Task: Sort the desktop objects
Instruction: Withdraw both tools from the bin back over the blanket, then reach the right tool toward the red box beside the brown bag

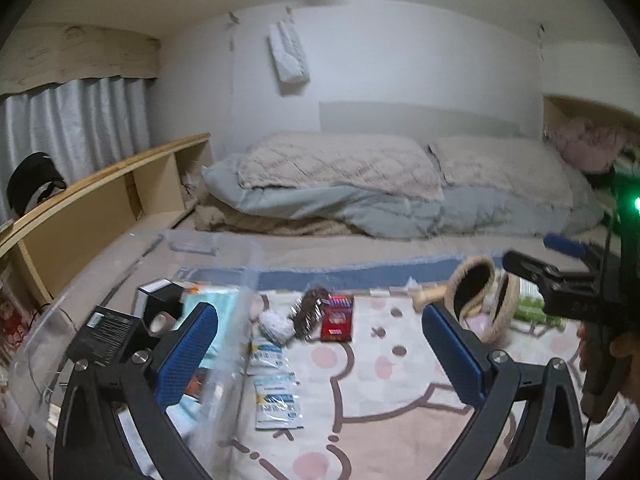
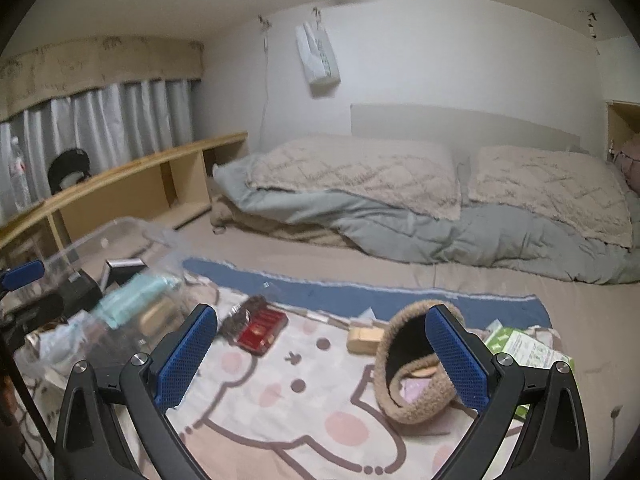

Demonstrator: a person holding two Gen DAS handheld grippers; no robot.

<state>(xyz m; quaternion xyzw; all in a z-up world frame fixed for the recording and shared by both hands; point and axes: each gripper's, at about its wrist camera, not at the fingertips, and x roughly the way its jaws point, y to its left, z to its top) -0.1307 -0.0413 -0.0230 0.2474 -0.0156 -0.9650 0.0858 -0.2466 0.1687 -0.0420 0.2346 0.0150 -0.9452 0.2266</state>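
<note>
Loose objects lie on a cartoon-print blanket (image 1: 392, 396) on a bed. A red box (image 1: 337, 318) lies beside a dark glittery item (image 1: 308, 314), a white crumpled wad (image 1: 275, 326) and two white-and-blue sachets (image 1: 276, 400). A fuzzy tan earmuff band (image 2: 412, 364) lies to the right, next to a tan block (image 2: 362, 338) and green packets (image 2: 524, 346). A clear plastic bin (image 1: 100, 300) at left holds black boxes (image 1: 106, 334) and a teal pack (image 1: 224, 308). My left gripper (image 1: 320, 360) is open above the sachets. My right gripper (image 2: 320, 360) is open, one finger by the earmuff.
Grey quilt (image 2: 440, 224) and two beige pillows (image 2: 360, 168) lie at the bed's far end. A wooden shelf (image 1: 104, 196) runs along the left under curtains. The right gripper's body (image 1: 568, 292) shows at the right of the left wrist view.
</note>
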